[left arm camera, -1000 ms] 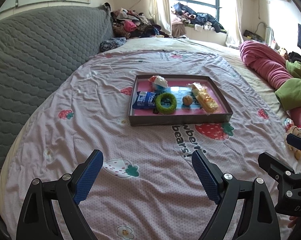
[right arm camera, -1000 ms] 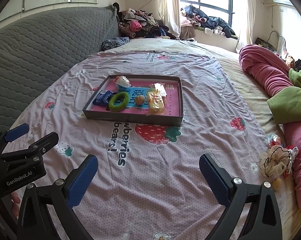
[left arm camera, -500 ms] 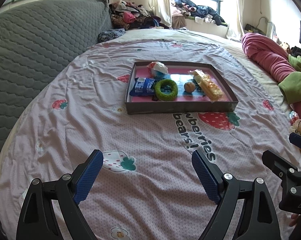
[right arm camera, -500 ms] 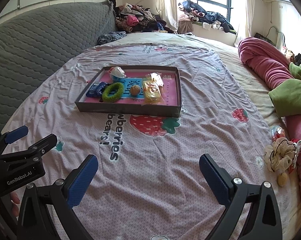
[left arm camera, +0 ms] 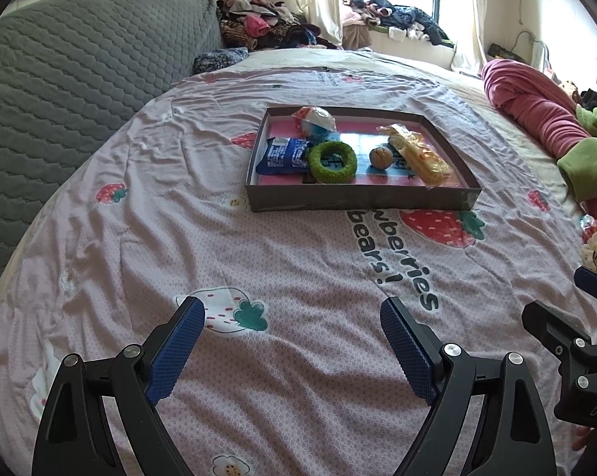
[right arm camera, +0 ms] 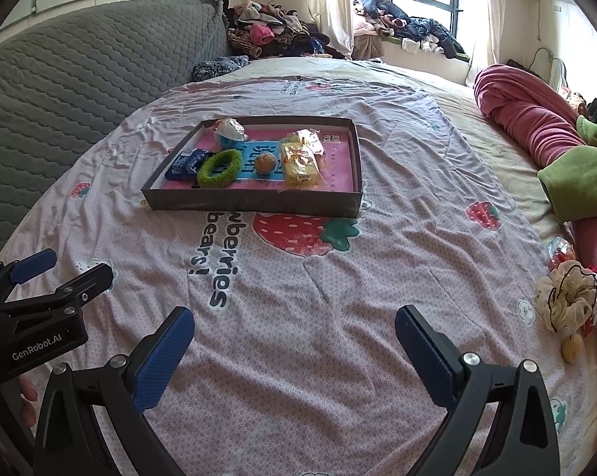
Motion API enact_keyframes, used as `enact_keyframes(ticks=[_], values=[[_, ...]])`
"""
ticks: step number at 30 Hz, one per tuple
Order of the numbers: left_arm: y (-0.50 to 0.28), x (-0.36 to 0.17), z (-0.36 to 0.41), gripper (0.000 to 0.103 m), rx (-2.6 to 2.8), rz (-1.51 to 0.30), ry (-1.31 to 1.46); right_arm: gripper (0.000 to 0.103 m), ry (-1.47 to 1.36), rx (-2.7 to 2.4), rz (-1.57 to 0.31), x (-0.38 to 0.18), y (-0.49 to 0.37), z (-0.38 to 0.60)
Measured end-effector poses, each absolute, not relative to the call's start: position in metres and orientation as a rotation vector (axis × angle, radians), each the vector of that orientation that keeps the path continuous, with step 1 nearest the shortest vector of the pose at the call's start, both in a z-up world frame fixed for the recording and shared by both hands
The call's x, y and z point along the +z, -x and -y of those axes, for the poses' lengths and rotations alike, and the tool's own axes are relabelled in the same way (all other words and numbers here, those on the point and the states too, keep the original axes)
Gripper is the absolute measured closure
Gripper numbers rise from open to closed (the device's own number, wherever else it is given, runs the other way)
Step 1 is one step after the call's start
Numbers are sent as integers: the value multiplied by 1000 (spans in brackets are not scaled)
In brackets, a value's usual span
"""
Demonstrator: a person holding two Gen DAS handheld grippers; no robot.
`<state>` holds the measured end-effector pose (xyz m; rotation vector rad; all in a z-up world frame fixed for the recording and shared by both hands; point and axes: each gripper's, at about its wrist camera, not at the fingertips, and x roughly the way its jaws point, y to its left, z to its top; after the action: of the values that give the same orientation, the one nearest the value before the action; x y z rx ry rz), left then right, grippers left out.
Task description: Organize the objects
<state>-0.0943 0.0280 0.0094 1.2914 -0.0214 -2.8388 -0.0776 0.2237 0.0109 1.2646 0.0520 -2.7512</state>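
Pink strawberry-print quilt point(left arm camera: 282, 261) covers the bed in front of you, w/ a grey quilted headboard point(left arm camera: 60, 79) along its left side and a rolled pink blanket point(right arm camera: 536, 119) on the right. Shallow dark tray point(left arm camera: 362, 198) sits mid-bed, well ahead of both tools. Inside it, approx left to right: blue snack packet point(left arm camera: 282, 154), green ring point(left arm camera: 332, 162) touching the packet's right end, small brown ball point(left arm camera: 380, 157), yellow wrapped snack point(left arm camera: 421, 156); a white-and-blue wrapped item point(left arm camera: 314, 121) lies toward the far wall. Off the tray, near the bed's right edge, you've got a cream scrunchie point(right arm camera: 568, 297) beside the pink blanket. Your left hand-held gripper point(left arm camera: 292, 341) hangs over bare quilt, jaws wide apart, nothing btwn them. Your right hand-held gripper point(right arm camera: 294, 349) is the same: spread wide, empty, over the quilt.
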Motion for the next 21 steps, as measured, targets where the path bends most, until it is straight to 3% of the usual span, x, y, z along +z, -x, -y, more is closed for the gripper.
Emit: enact_keyframes(ticks=[21], values=[[92,-6,-26,12,-2849,16,-1296,1,-1305,-2740,-50,-9,75,-228]])
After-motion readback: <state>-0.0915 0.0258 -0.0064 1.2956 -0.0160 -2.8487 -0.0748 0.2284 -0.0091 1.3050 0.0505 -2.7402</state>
